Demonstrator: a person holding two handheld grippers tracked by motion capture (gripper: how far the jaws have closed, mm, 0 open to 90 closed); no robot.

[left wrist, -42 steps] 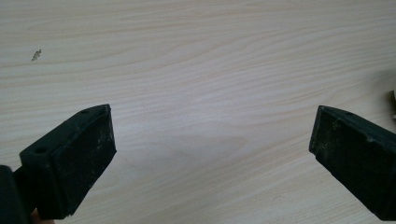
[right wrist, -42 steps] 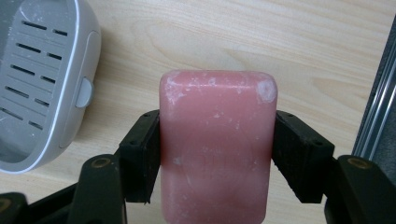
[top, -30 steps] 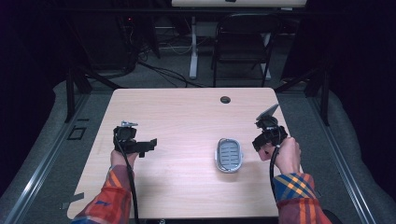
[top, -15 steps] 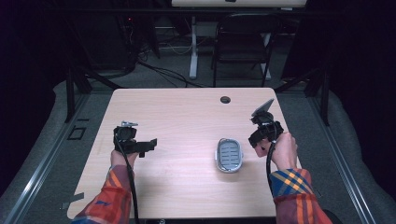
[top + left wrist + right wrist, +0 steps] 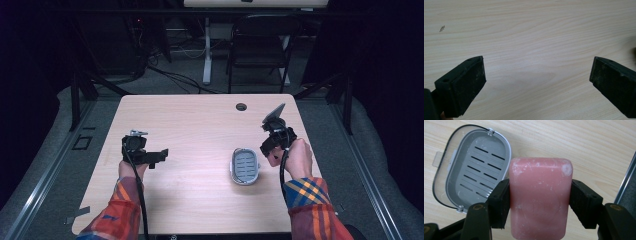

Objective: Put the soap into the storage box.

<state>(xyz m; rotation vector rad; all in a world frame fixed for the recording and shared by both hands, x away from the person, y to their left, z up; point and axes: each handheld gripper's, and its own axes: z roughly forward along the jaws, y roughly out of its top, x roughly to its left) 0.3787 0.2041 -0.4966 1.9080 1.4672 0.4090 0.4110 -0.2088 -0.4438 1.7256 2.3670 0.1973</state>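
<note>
right hand-held gripper (image 5: pixel 539 202): clenched on pink soap bar (image 5: pixel 540 195), held lengthwise | open soap dish (image 5: pixel 244 166): just beside it, probably lower | left hand-held gripper (image 5: pixel 537 82): released, farther away

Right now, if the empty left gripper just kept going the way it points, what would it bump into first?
Most likely just the bare wooden table: the left gripper has open jaws with nothing between them, angled down at plain wood. Depth is hard to judge.
</note>
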